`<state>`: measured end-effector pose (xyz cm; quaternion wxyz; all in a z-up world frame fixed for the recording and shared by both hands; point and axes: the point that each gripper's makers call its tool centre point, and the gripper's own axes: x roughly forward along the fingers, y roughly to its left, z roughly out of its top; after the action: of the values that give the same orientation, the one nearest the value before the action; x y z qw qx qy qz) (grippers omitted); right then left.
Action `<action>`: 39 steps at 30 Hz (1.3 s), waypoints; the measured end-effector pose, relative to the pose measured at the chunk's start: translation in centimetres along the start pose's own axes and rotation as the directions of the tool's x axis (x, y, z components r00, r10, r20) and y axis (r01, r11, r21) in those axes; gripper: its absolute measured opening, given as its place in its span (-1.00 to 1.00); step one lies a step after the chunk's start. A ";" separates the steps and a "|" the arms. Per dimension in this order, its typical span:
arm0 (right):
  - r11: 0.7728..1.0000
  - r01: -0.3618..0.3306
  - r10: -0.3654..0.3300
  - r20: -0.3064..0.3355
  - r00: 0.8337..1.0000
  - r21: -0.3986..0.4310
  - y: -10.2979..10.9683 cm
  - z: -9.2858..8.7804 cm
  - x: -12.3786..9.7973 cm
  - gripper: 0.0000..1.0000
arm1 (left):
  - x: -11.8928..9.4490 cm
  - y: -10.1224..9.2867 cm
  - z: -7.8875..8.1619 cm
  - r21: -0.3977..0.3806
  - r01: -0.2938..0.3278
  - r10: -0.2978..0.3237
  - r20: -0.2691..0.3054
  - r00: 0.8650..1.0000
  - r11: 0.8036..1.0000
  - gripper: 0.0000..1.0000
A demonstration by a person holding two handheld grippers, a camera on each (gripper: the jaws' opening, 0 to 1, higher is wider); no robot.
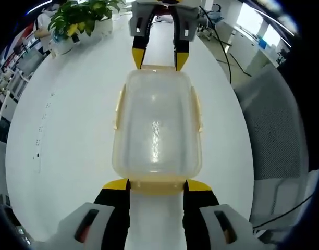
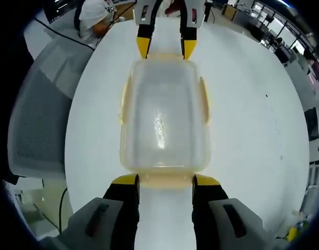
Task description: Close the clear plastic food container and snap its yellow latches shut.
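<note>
Both pairs of jaws stand open, one at each short end of the container: the left gripper (image 1: 156, 185) has its yellow tips set just against the near end latch, and the right gripper (image 2: 165, 180) is placed the same way at the opposite end, each also seen across the box from the other's view. Neither pair grips anything; the tips flank the end tabs rather than pinch them. The white round table (image 1: 71, 130) carries everything, with a grey mesh chair (image 1: 282, 130) just beside its edge and a potted plant (image 1: 84, 21) well off toward the far side. The container (image 1: 157, 130) sits about mid-table, lid already seated on the base and lying flat. Its yellow latches (image 1: 118, 109) on the long sides appear to flare outward, so they look unsnapped; the end ones I cannot judge. The box is probably light, thin-walled and slick, liable to skate on the smooth top if pushed from one side only. Holding it between opposing tips and pressing each latch flap inward near its free edge seems the sound way; squeezing the clear lid itself would likely flex it.
</note>
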<state>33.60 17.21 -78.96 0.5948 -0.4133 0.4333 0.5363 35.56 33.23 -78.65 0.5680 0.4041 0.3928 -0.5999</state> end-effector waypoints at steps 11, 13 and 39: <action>1.000 0.000 -0.001 0.062 0.998 0.022 0.1 -0.2 0.3 -0.27 | 0.2 0.1 0.0 0.004 0.001 -0.001 0.003 1.000 1.000 -0.32; 1.000 -0.004 0.003 0.069 0.998 0.020 0.1 -0.1 0.3 -0.26 | 0.2 0.1 0.0 0.008 0.003 -0.003 0.004 1.000 1.000 -0.32; 1.000 0.014 -0.014 0.051 0.999 0.012 -0.1 -0.4 0.4 -0.21 | 0.4 0.2 0.0 0.001 0.005 -0.005 0.004 1.000 1.000 -0.29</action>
<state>33.73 16.90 -79.42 0.6118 -0.3990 0.4180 0.5401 35.73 33.12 -79.04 0.5669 0.4023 0.3923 -0.6023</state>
